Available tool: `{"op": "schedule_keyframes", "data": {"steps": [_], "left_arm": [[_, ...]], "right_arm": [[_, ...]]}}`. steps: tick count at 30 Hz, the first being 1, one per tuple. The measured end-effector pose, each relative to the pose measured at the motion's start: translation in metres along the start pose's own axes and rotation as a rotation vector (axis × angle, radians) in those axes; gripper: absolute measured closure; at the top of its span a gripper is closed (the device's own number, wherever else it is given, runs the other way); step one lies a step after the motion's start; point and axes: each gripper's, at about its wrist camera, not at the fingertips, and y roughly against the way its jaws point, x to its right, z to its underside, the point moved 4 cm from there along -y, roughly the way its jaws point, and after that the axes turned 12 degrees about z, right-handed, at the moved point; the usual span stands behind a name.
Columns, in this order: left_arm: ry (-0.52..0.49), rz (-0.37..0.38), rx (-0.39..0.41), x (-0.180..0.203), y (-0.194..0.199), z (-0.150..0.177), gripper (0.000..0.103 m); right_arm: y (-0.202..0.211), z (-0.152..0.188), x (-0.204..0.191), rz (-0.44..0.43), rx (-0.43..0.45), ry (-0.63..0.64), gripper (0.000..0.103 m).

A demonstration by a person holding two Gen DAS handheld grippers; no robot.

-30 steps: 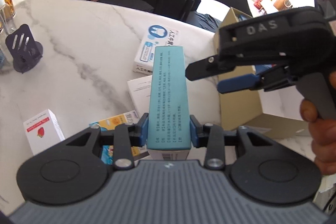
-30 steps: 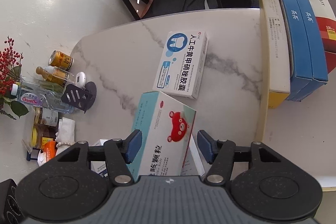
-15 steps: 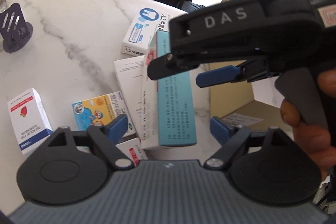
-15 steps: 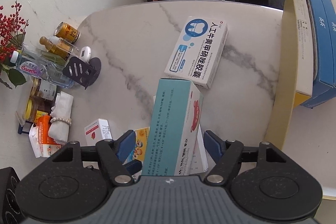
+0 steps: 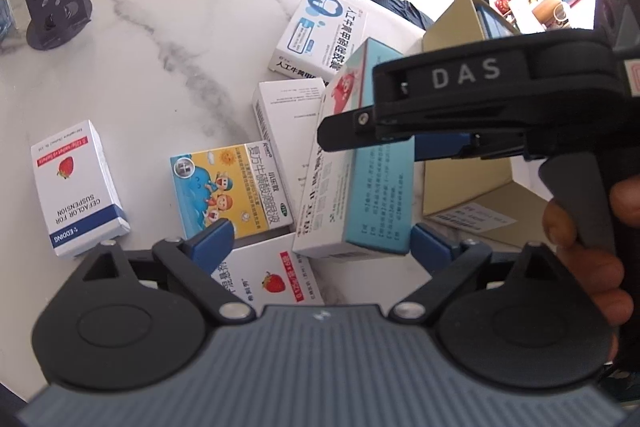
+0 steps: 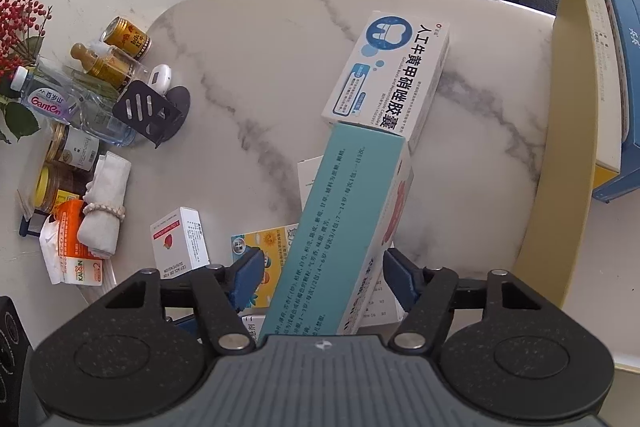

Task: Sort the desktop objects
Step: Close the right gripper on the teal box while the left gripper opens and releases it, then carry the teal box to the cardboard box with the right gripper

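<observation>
On the marble table (image 5: 168,39), the left gripper (image 5: 320,239) has its jaws opening, wide of the teal box (image 5: 372,187) between them. To its right, the right gripper (image 6: 324,277) is closing on that tilted box, its pads not clearly pressing, above other cartons, near the cardboard box (image 6: 560,131).

The right tool (image 5: 404,143) carries raised letters "DAS" on its black body. Left of the left tool (image 5: 320,241), a white strawberry box (image 5: 78,187) reads "CEFACLOR FOR SUSPENSION" and "EDDING". Far left of the right tool, a clear bottle (image 6: 52,99) says "Ganten", and an orange-and-white packet (image 6: 76,259) seems to read "KAIXIN".
</observation>
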Motion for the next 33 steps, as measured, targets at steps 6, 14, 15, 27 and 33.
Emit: {"op": "schedule_keyframes", "data": {"steps": [6, 14, 15, 27, 33], "left_arm": [[-0.021, -0.022, -0.027, 0.016, -0.002, -0.001, 0.003], [-0.095, -0.105, -0.048, 0.03, -0.004, -0.011, 0.0], [-0.088, -0.103, -0.05, 0.029, -0.006, -0.012, 0.0], [-0.08, -0.092, -0.083, 0.031, -0.015, -0.014, 0.0], [-0.093, -0.095, -0.095, 0.038, -0.016, -0.012, 0.0]], "right_arm": [[-0.001, 0.001, 0.007, -0.01, -0.022, -0.053, 0.047], [0.002, -0.002, 0.012, -0.037, -0.009, -0.056, 0.055], [0.003, -0.003, 0.013, -0.039, -0.008, -0.059, 0.056], [0.009, -0.002, 0.016, -0.024, 0.008, -0.046, 0.061], [0.015, 0.001, 0.021, 0.009, 0.036, -0.049, 0.062]]}}
